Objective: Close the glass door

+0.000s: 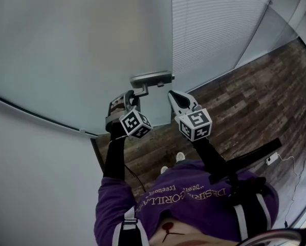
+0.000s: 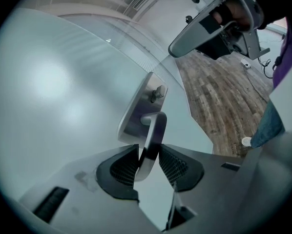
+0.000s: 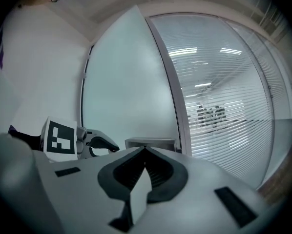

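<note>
The frosted glass door (image 1: 81, 50) fills the upper left of the head view, with a metal handle plate (image 1: 151, 78) at its free edge. My left gripper (image 1: 131, 100) reaches up to that handle. In the left gripper view its jaws (image 2: 148, 162) are shut on the silver handle lever (image 2: 154, 133), one ribbed pad on each side of it. My right gripper (image 1: 174, 97) hovers just right of the door edge, touching nothing. Its jaws (image 3: 145, 151) are shut with their tips together and nothing between them. The handle plate (image 3: 150, 142) shows just beyond them.
A glass wall with white blinds (image 1: 214, 19) stands to the right of the door. A white wall (image 1: 35, 188) lies at the lower left. The dark wood floor (image 1: 255, 101) spreads to the right, with a cable and plug (image 1: 273, 159) on it. The person's shoes (image 1: 179, 157) are below.
</note>
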Motion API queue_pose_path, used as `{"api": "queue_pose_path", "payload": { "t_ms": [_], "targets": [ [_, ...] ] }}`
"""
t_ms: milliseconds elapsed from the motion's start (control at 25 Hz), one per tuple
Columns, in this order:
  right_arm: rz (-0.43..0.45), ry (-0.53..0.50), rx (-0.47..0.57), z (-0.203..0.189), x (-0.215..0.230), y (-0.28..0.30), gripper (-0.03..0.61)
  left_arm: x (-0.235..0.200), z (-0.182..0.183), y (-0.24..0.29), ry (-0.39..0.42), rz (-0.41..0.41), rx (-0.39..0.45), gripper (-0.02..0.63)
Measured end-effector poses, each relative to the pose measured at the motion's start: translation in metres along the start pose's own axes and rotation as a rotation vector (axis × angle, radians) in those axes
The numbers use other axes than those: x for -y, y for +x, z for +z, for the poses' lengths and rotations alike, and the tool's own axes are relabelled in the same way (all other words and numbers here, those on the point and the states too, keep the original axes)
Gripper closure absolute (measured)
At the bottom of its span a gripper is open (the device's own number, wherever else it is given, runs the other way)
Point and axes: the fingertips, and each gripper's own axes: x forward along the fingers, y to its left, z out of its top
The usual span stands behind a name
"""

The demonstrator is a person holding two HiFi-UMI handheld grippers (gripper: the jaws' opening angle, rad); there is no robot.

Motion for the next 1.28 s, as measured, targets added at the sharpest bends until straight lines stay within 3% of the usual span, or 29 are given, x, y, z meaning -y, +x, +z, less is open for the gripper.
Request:
{"api": "queue_pose_path", "payload": {
  "t_ms": [440,880,1280],
  "targets": [
    [0.054,-0.025,-0.021,-0.006,0.023,0.011,0.588,-0.019,0.006,0.032,-0.074,0.038,-0.051,0.488],
    [0.084,-0.033,-0.03,-0.007,0.013,0.019,0.588,-0.024,0.008,0.037,-0.097,0.035,-0.057,0.488],
    [0.073,-0.029,-0.017,0.016,0.018,0.081,0.588,-0.044,0.01,0.067,-0.098,0.011,-0.028,0.488]
  ]
}}
